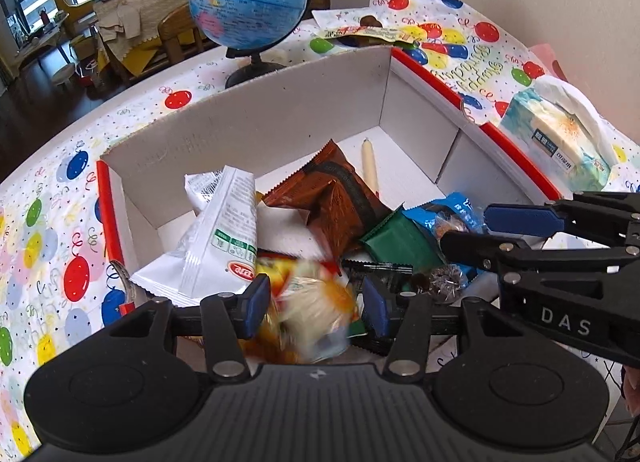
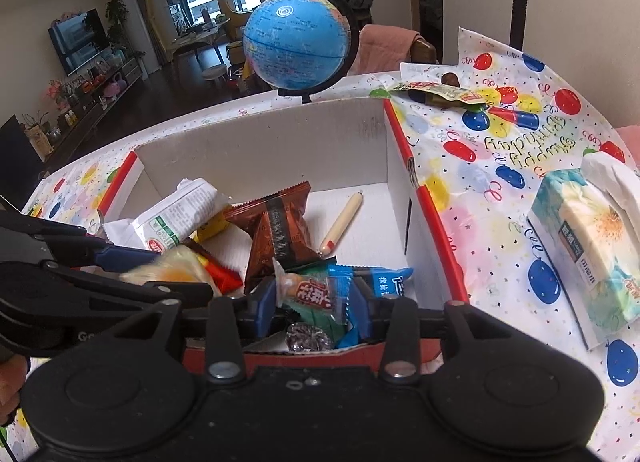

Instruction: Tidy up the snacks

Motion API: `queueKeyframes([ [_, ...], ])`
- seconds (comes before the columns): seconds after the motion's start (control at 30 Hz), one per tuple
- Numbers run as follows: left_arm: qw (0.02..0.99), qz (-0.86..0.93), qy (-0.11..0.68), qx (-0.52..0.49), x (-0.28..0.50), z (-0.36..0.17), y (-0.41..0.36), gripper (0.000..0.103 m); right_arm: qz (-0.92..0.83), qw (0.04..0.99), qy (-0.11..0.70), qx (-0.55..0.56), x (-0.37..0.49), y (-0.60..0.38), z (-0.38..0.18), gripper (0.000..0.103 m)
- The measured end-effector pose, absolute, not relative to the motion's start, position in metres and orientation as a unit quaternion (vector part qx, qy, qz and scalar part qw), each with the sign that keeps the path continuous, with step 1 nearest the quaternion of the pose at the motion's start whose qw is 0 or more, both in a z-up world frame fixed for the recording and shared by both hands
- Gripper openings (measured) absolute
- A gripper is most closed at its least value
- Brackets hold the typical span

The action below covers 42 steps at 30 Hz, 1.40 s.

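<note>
Now both grippers over cardboard box (image 1: 248, 130): left gripper (image 1: 316, 302) part-open around blurred yellow snack pack (image 1: 316, 302), grip unclear; right gripper (image 2: 314, 302) part-open, small clear-wrapped snack (image 2: 310, 292) between pads, contact unclear.

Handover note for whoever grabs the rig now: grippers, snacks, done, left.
Left gripper: jaws apart over the box, blurred yellow snack pack between them, apparently dropping.
Right gripper: small clear-wrapped snack between the jaws; grip unclear.
In the box: white pack, brown pack, sausage stick, green and blue packs.
Left: snack packets by the globe, still on the table.
</note>
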<state>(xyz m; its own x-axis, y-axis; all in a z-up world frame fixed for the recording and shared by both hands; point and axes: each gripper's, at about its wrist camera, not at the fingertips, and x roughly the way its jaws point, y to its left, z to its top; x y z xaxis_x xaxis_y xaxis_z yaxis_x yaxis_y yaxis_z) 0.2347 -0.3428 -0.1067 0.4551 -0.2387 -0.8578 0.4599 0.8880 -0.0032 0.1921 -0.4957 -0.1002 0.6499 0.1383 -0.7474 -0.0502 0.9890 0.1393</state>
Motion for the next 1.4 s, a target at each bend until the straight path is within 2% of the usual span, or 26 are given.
queueKeyframes([
  [0.07,0.849,-0.207,0.474,0.11,0.233,-0.103,-0.341,0.06,0.052,0.907,0.414,0.054,0.19,-0.496,-0.099,0.043],
  [0.2,0.852,-0.21,0.468,0.105,0.228,-0.096,-0.337,0.061,0.048,0.909,0.409,0.058,0.185,-0.497,-0.095,0.047],
  [0.33,0.856,-0.219,0.457,0.101,0.22,-0.087,-0.33,0.062,0.042,0.915,0.397,0.06,0.175,-0.496,-0.086,0.056],
  [0.5,0.866,-0.223,0.44,0.085,0.211,-0.07,-0.316,0.073,0.039,0.924,0.376,0.059,0.162,-0.491,-0.068,0.067],
  [0.77,0.879,-0.214,0.423,0.058,0.197,-0.05,-0.287,0.073,0.04,0.934,0.351,0.054,0.148,-0.48,-0.047,0.079],
  [0.87,0.885,-0.212,0.411,0.049,0.188,-0.039,-0.277,0.073,0.043,0.939,0.337,0.052,0.139,-0.476,-0.037,0.087],
  [0.97,0.892,-0.209,0.399,0.042,0.179,-0.028,-0.267,0.079,0.044,0.945,0.32,0.049,0.129,-0.471,-0.027,0.092],
  [1.07,0.898,-0.208,0.386,0.039,0.169,-0.019,-0.26,0.08,0.046,0.951,0.303,0.05,0.117,-0.466,-0.017,0.099],
  [1.2,0.903,-0.212,0.373,0.034,0.155,-0.009,-0.251,0.081,0.051,0.955,0.288,0.055,0.103,-0.461,-0.006,0.101],
  [1.4,0.909,-0.22,0.353,0.031,0.132,0.006,-0.241,0.093,0.054,0.96,0.269,0.051,0.082,-0.451,0.006,0.103],
])
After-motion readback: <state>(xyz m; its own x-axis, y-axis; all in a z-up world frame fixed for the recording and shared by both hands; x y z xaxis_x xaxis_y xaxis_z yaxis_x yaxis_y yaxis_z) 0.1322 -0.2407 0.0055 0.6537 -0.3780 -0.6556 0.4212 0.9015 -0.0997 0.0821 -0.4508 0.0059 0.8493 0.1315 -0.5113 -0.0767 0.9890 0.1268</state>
